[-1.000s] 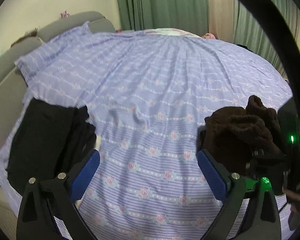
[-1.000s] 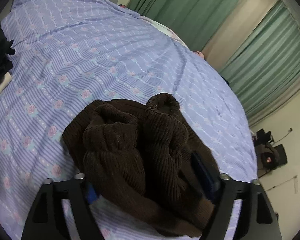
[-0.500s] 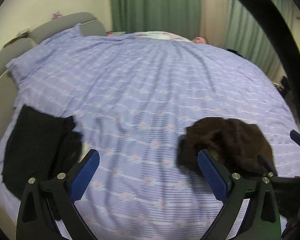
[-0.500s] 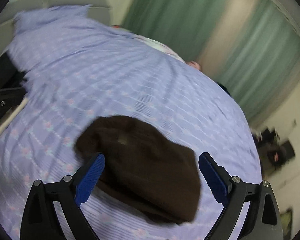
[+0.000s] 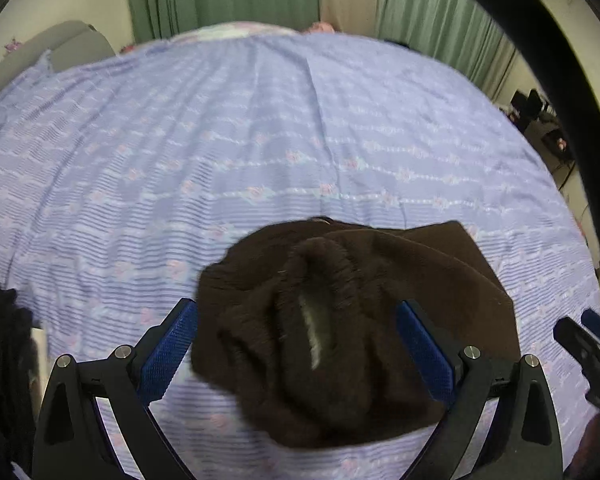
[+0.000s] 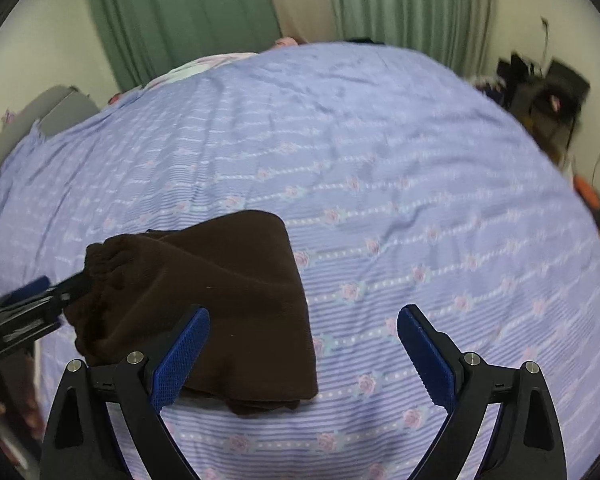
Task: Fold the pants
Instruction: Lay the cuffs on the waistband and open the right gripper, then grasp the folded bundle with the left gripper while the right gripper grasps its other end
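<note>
Dark brown corduroy pants (image 5: 352, 320) lie bunched in a heap on the purple flowered bedsheet (image 5: 260, 140). My left gripper (image 5: 300, 344) is open with its blue pads either side of the heap, just above it. In the right wrist view the pants (image 6: 220, 288) lie at lower left, elastic waistband towards the left. My right gripper (image 6: 304, 352) is open and empty, to the right of the pants, its left pad over their edge. The left gripper's fingers (image 6: 40, 296) show at the waistband.
A black garment (image 5: 4, 360) lies at the bed's left edge. Green curtains (image 6: 180, 12) hang behind the bed. A grey headboard (image 5: 68, 44) is at the far left. Dark clutter (image 6: 540, 92) stands on the floor at right.
My right gripper let go of the pants and swung right; they now lie on the sheet. My left gripper moved right from the black garment to over the brown pants.
</note>
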### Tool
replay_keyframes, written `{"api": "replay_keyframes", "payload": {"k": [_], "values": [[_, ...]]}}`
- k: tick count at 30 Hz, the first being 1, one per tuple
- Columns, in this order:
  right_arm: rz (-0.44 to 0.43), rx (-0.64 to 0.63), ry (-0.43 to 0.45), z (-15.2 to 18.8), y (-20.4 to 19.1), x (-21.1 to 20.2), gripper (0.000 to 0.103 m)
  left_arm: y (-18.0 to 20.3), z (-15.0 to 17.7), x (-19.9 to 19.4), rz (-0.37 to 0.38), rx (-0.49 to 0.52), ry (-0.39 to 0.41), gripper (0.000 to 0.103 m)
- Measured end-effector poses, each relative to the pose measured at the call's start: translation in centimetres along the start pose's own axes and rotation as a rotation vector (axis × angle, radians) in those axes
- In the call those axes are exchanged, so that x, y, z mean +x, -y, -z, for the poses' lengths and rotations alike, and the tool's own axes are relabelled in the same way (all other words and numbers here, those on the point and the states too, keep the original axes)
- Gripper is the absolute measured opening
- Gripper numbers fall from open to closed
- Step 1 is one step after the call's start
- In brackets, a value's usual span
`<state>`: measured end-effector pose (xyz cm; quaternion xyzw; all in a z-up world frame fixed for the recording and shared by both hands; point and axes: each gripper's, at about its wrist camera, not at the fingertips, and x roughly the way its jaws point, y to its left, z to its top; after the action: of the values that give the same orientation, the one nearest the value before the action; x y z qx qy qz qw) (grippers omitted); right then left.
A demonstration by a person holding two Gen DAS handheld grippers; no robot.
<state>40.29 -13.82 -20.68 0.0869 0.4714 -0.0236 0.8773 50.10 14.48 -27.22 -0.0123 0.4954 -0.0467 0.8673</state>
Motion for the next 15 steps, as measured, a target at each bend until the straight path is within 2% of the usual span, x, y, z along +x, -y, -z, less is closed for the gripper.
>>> {"api": "replay_keyframes", "payload": {"k": [1, 3, 5, 6, 10, 12, 14, 15], "values": [[-0.011, 0.016, -0.009, 0.1, 0.2, 0.4, 0.095, 0.2, 0.0, 0.6, -0.001, 0.001, -0.017, 0.097], [-0.041, 0.050, -0.033, 0.4, 0.7, 1.2, 0.095, 0.2, 0.2, 1.9, -0.018, -0.009, -0.058, 0.083], [-0.060, 0.063, -0.045, 0.8, 0.8, 1.5, 0.095, -0.2, 0.6, 2.0, 0.021, -0.032, -0.065, 0.044], [-0.066, 0.063, -0.048, 1.0, 0.8, 1.6, 0.095, -0.7, 0.9, 1.4, 0.048, -0.061, -0.060, 0.038], [-0.087, 0.058, -0.047, 1.7, 0.5, 1.6, 0.095, -2.5, 3.0, -2.8, 0.092, -0.151, 0.044, 0.036], [-0.107, 0.067, -0.048, 2.0, 0.4, 1.6, 0.095, -3.6, 4.8, -3.8, 0.087, -0.201, 0.052, 0.041], [-0.126, 0.067, -0.055, 2.1, 0.1, 1.8, 0.095, -4.7, 6.2, -2.9, 0.061, -0.245, 0.028, 0.054], [-0.135, 0.063, -0.059, 2.2, -0.2, 2.0, 0.095, -5.5, 7.0, -2.0, 0.059, -0.287, 0.002, 0.057]]}}
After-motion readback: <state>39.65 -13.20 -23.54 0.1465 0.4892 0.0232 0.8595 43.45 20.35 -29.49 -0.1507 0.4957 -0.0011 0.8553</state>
